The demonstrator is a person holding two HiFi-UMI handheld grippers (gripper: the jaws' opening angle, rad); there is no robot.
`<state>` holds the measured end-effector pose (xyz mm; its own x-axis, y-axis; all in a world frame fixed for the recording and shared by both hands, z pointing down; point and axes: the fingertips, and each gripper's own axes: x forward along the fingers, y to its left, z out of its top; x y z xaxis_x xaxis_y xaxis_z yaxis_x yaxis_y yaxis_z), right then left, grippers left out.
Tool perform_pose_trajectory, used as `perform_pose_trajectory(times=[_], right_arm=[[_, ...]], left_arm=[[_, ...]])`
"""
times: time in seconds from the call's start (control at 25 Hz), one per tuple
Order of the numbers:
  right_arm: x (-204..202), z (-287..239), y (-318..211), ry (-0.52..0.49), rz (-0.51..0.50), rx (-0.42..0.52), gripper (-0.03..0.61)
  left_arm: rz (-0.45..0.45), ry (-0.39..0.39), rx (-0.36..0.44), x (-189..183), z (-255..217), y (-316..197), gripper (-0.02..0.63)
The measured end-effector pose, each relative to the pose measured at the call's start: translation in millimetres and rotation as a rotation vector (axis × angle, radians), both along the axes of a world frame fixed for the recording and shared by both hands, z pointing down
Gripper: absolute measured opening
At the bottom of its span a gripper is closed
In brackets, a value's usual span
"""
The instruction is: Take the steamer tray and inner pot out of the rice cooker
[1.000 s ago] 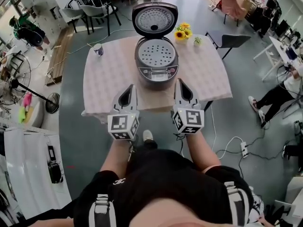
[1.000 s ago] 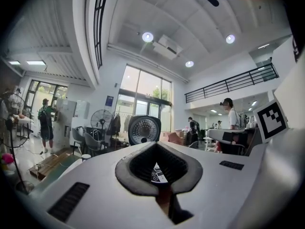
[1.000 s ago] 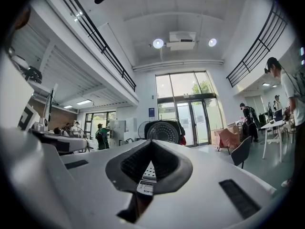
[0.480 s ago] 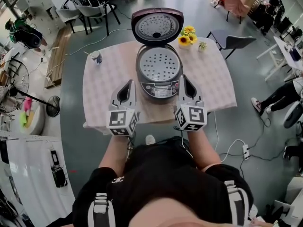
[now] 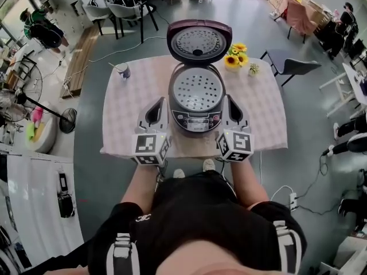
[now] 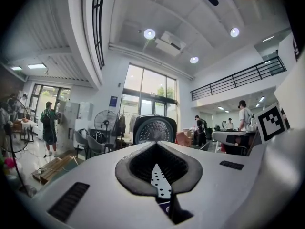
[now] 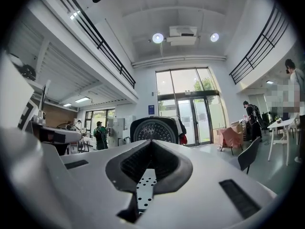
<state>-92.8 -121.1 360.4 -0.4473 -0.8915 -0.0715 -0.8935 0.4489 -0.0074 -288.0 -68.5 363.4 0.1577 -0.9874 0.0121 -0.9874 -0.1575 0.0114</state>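
1. Round dark rice cooker (image 5: pixel 196 116) sits mid-table on a pale checked tablecloth (image 5: pixel 129 110), with its lid (image 5: pixel 199 42) swung up at 12 o'clock.
2. Silver perforated round steamer tray (image 5: pixel 198 89) lies in the cooker mouth. The inner pot is under it, hidden.
3. Both tools have jaws closed together with nothing between: left gripper (image 5: pixel 155 104) at the cooker's 8 o'clock, right gripper (image 5: pixel 230 101) at 4 o'clock. Both are just beside the cooker; contact unclear.
4. Tray is likely thin, light, stiff, slick metal, so pinch its rim at 9 and 3 o'clock and lift level.
5. Pot is probably heavier and smooth-walled, so clamp its top lip on opposite sides. Jaws need opening first.
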Motion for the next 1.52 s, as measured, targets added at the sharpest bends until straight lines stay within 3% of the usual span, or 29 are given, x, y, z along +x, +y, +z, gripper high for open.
perform_pose_trajectory(times=[0.08,0.12,0.16,0.2,0.32,0.8,1.12,1.52], right_arm=[[-2.2,-0.1,-6.3,-0.014,-0.027,0.002,0.002],[-5.7,-1.2,-8.3,-0.033,-0.060,0.001,0.027],[-9.6,-2.5,-10.3,-0.056,-0.097,-0.005,0.198],[-12.7,-3.6,-13.5,-0.073,-0.119,-0.012,0.276],[-14.3,-1.8,-27.4,-0.057,-0.111,-0.030,0.343],[-18.4,27.3,-69.6,0.065,-0.105,-0.175,0.351],[-16.5,58.9,-99.7,0.180,-0.095,-0.323,0.350],[-20.3,105.4,-138.8,0.281,-0.104,-0.544,0.348]], left_arm=[[0.009,0.000,0.016,3.6,-3.4,-3.5,0.002],[0.024,0.004,0.024,6.6,-5.0,-5.8,0.043],[0.041,0.011,0.030,9.3,-6.5,-8.6,0.253],[0.051,0.018,0.032,10.3,-8.0,-11.8,0.406],[0.048,0.022,0.018,8.7,-6.7,-21.6,0.416],[-0.044,0.033,-0.133,-9.6,20.1,-51.2,0.416],[-0.063,0.041,-0.268,-11.2,45.5,-75.6,0.416],[-0.040,0.020,-0.511,-10.1,90.0,-117.8,0.414]])
